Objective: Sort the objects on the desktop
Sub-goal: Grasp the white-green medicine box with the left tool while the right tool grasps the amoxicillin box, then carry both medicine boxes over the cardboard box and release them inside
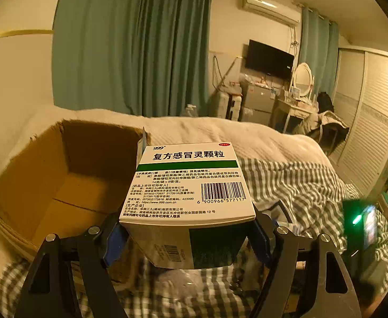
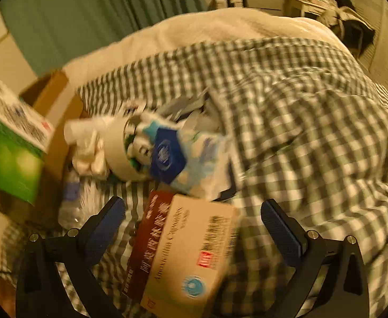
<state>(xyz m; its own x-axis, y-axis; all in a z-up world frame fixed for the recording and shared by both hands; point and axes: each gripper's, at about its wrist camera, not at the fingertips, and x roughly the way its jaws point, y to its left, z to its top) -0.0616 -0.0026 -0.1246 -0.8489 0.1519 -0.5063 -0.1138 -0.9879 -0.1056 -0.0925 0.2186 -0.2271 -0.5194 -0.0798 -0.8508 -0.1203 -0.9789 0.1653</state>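
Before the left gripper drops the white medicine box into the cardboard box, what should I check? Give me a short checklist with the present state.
1. Left gripper shut on white medicine box: ok.
2. Cardboard box open on top: ok.
3. Medicine box fully above the opening: not ok, it sits right of it.
4. Space on the carton floor: ok, what shows is bare.
5. Right gripper away from the carton: ok, open over the brown medicine box.

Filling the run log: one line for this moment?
left gripper: shut on medicine box | right gripper: open over amoxicillin box | cardboard box: open
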